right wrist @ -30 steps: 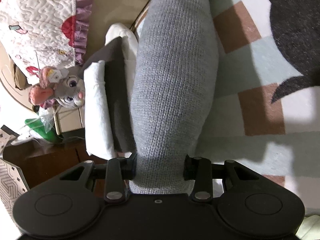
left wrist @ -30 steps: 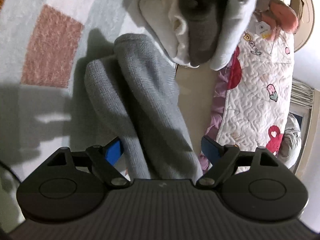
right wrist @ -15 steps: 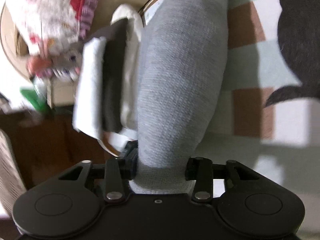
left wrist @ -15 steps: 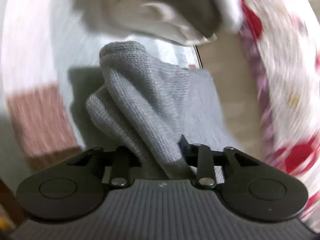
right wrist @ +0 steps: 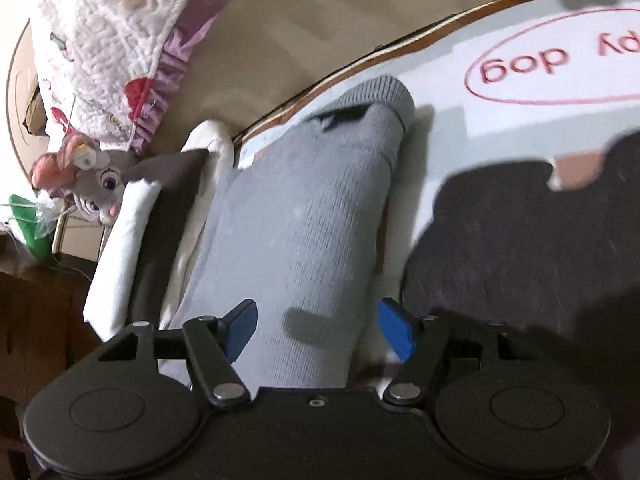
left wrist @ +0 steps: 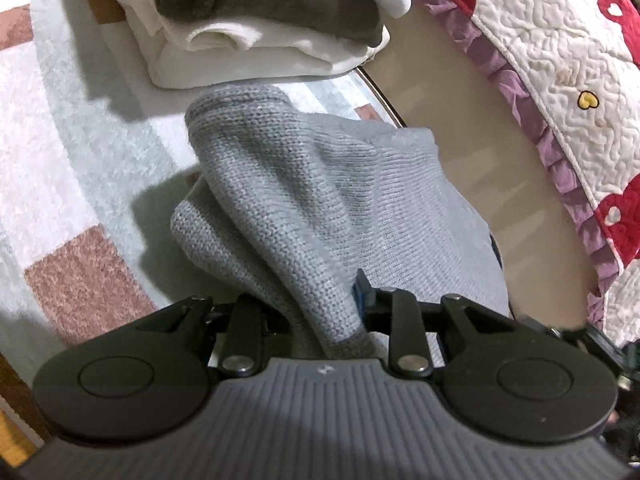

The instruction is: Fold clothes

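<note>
We see the left gripper (left wrist: 320,312) pinched tight on a bunched fold of the grey knitted garment (left wrist: 320,200), which rises from between its fingers and drapes ahead of it onto the pale checked rug (left wrist: 80,168). Only this view shows the pinch.

The right wrist view gives us what the left does not: the right gripper (right wrist: 318,330) with its jaws opening, the two blue pads (right wrist: 394,334) standing clear on either side of the same grey garment (right wrist: 304,220), which lies flat and runs away ahead of it.

Just left of the garment sits one folded stack (right wrist: 136,232), white around a dark grey layer; in the left view it lies straight ahead of the tool (left wrist: 256,24).

Far ahead and right of the right gripper, pink writing (right wrist: 524,60) on the rug reads upside down, probably "dog", inside an oval.

We count one plush toy (right wrist: 88,184), one quilted cover (right wrist: 112,24), two grippers.
</note>
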